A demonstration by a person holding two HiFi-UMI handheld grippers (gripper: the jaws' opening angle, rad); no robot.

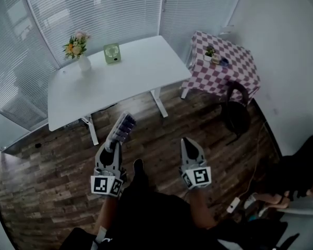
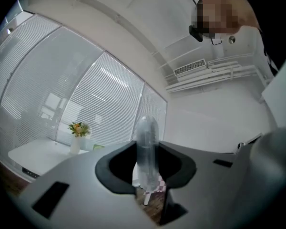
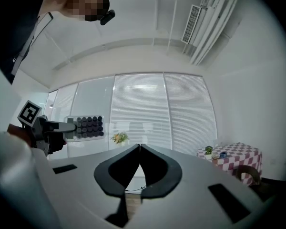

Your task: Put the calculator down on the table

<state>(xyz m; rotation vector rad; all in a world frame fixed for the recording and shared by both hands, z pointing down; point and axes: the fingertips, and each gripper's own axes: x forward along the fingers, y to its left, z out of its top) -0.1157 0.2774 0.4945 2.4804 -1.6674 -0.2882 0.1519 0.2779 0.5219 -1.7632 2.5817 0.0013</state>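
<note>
The left gripper [image 1: 115, 146] clamped a flat grey calculator with dark round keys [image 1: 123, 126], blurred and edge-on in its own view. The right gripper [image 1: 188, 144] was closed, empty.

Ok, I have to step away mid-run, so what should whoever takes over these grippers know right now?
Left gripper: shut on the pale flat calculator with dark keys, held out over the wood floor.
Right gripper: shut, empty.
White rectangular table: ahead, not reached; flower vase and small green object stand near its far edge.
Done: calculator in hand. Left: reach the table, set it on the bare near part, release.
</note>
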